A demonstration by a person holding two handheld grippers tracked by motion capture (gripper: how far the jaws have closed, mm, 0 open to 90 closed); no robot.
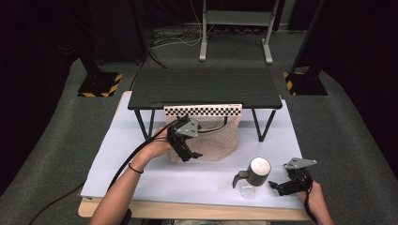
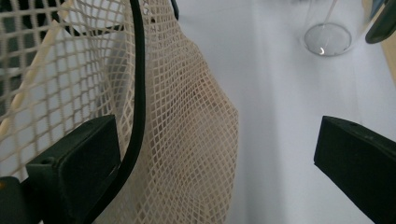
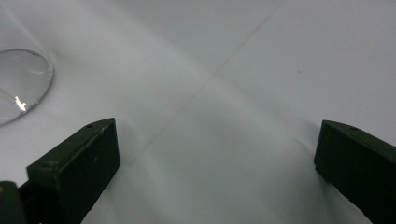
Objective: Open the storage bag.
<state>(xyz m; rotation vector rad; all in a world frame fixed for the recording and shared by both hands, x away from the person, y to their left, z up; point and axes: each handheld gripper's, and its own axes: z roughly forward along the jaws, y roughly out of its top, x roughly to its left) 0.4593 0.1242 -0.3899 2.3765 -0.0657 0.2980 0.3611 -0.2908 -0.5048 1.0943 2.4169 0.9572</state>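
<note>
High view: the left gripper (image 1: 189,152) is at the net bag (image 1: 213,136) under the small black table (image 1: 206,89); the right gripper (image 1: 287,186) is beside the spray bottle (image 1: 252,177).
Left gripper view: jaws wide apart; the bag lies between them, its inside hard to see.
Right gripper view: jaws wide apart over white sheet (image 3: 243,93); the bottle is cut off beyond the left jaw.

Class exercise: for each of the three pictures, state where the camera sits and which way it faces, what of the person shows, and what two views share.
High view: above the person's side, facing forward and down; forearms, left gripper and right gripper show.
Left gripper view: rides the left gripper, facing the mesh bag; its open jaws show.
Right gripper view: rides the right gripper, facing the white sheet; open jaws show.
Shared: the spray bottle, whose clear base shows in both gripper views.
</note>
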